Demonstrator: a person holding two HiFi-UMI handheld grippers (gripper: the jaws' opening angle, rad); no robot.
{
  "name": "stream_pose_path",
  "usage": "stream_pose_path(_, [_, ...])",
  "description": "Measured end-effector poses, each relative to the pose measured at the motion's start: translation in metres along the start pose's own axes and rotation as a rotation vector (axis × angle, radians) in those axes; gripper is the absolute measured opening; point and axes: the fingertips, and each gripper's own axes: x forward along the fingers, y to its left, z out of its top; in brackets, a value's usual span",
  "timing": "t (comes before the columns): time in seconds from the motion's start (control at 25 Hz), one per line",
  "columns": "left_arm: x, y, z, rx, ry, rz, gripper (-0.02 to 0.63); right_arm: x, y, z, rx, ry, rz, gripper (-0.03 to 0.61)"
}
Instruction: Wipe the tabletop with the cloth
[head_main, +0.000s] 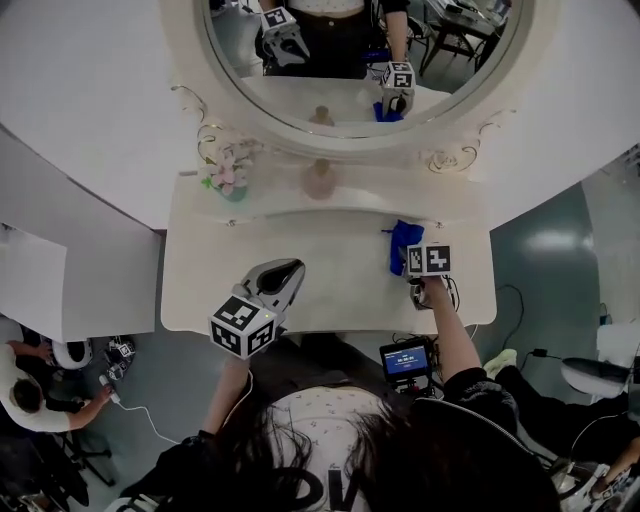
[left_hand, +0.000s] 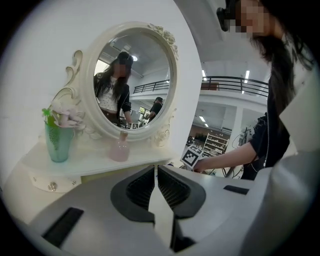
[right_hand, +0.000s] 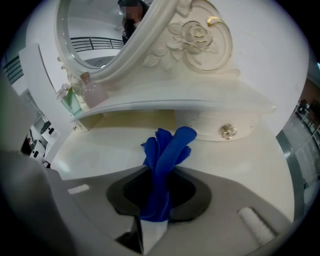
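A blue cloth (right_hand: 165, 165) is bunched upright between the jaws of my right gripper (right_hand: 159, 192), which is shut on it. In the head view the cloth (head_main: 403, 245) hangs over the right side of the white tabletop (head_main: 330, 270), just ahead of my right gripper (head_main: 415, 272). My left gripper (head_main: 283, 277) hovers above the table's front left. Its jaws are shut with nothing between them, as the left gripper view (left_hand: 155, 187) shows.
An oval mirror (head_main: 360, 60) stands on a raised shelf (head_main: 330, 195) at the back. On the shelf are a green vase with flowers (head_main: 228, 178) and a pink bottle (head_main: 320, 180). A drawer knob (right_hand: 229, 131) sits under the shelf. People sit on the floor at left (head_main: 30, 395).
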Motion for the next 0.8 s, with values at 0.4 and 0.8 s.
stream_pose_path(0.4, [0.028,-0.018,0.005,0.022,0.011,-0.002,0.003,-0.041,-0.145,-0.021,0.155,-0.03,-0.171,0.087])
stream_pose_path(0.8, [0.013,-0.008,0.002,0.01,0.017,0.064,0.003,-0.077,-0.246,-0.043,0.331,-0.069,-0.339,0.087])
